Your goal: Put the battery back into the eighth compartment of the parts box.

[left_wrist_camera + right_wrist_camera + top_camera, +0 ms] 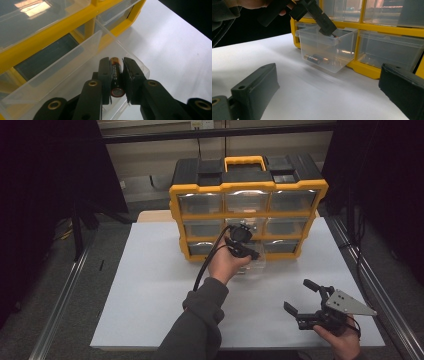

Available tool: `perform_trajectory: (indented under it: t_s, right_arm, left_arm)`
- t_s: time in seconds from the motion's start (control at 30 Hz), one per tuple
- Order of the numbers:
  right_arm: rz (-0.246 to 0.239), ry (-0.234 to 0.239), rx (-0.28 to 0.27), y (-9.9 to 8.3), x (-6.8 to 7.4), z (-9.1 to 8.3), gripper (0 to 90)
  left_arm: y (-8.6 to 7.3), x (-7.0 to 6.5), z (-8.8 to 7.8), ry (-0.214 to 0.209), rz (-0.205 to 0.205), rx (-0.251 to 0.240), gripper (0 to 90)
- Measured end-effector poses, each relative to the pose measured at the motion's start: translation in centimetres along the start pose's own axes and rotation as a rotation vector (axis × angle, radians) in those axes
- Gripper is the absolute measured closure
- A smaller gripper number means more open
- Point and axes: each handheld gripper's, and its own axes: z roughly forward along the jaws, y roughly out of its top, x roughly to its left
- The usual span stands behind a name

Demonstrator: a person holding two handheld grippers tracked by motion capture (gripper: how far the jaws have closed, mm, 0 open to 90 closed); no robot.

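My left gripper is shut on a black and copper battery, held lengthwise between the pads. It hangs just above a clear plastic drawer pulled out of the bottom row of a yellow and black organizer. In the right gripper view the left gripper points down over the drawer's back rim, and a battery lies on the drawer floor. My right gripper rests at the front right of the table, open with nothing between its jaws.
The organizer stands at the far edge of a white table sheet, with several clear drawers shut. Metal rails run along both sides of the table. A sleeve crosses the front middle.
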Motion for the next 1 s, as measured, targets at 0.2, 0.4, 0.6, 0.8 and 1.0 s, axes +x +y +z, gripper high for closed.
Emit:
perform_trajectory:
  t_s: [0.2, 0.4, 0.6, 0.8, 1.0]
  right_arm:
    - [0.000, 0.004, -0.001, 0.0, 0.0, 0.0, 1.8]
    - [-0.002, 0.004, -0.001, 0.0, 0.0, 0.0, 1.8]
    - [0.000, 0.002, 0.000, 0.0, 0.0, 0.1, 1.8]
    - [-0.001, 0.003, 0.003, -0.1, 0.0, 0.0, 1.8]
    - [-0.003, -0.001, 0.003, 0.0, 0.1, -0.1, 1.8]
  left_arm:
    - [-0.2, 0.1, 0.2, -0.013, 0.014, -0.020, 67.3]
    - [-0.5, 0.3, -0.3, -0.023, -0.001, -0.052, 59.7]
    - [-0.9, 0.4, -1.1, -0.036, 0.006, -0.074, 49.4]
    - [-1.3, 0.3, -2.2, -0.047, 0.011, -0.100, 40.6]
    - [-2.2, 0.1, -3.3, -0.054, 0.037, -0.140, 31.0]
